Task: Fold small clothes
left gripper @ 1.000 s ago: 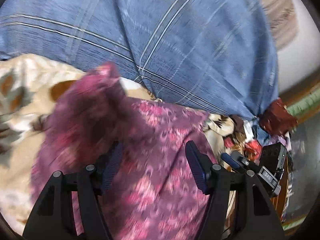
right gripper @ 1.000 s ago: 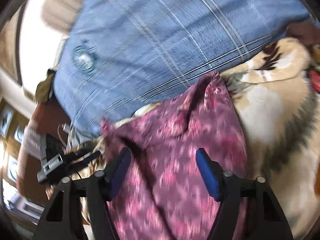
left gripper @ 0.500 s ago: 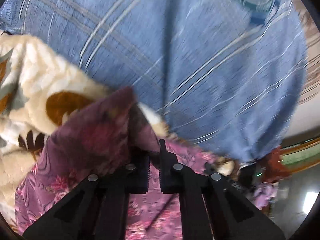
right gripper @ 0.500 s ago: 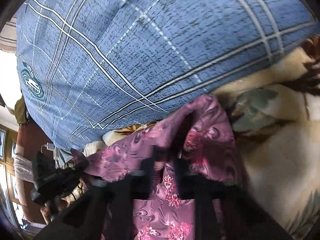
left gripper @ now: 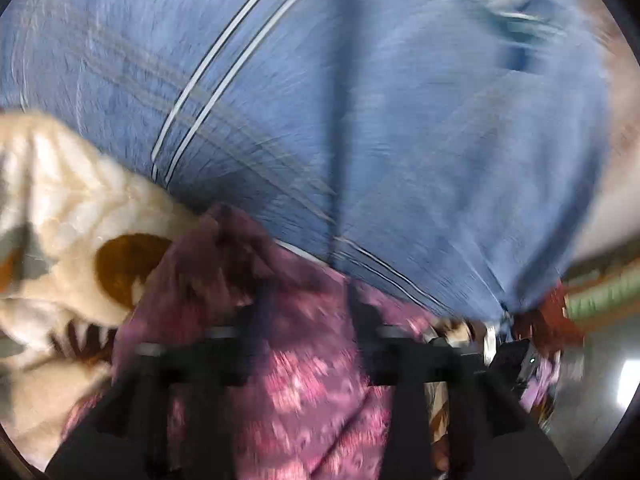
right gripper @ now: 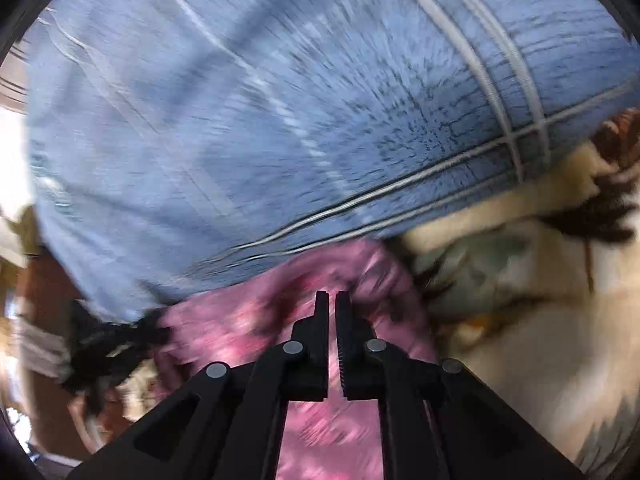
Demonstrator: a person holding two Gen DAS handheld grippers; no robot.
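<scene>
A purple-pink floral garment (left gripper: 304, 392) lies on a cream patterned blanket (left gripper: 60, 208), its far edge bunched against a big blue plaid pillow (left gripper: 320, 120). My left gripper (left gripper: 310, 300) is open, its blurred fingers spread over the garment's far edge. My right gripper (right gripper: 332, 300) is shut on the far edge of the same garment (right gripper: 320, 440), next to the pillow (right gripper: 280, 120). Both views are blurred by motion.
The cream blanket (right gripper: 540, 340) spreads to the right in the right wrist view. Dark devices and cluttered cloth (left gripper: 520, 356) sit at the bed's edge; they also show in the right wrist view (right gripper: 100, 348). A red-brown object (left gripper: 548, 312) lies past the pillow.
My left gripper, shut on the garment half a second ago, has opened. My right gripper has stayed shut on the garment's edge and both views have moved closer to the pillow.
</scene>
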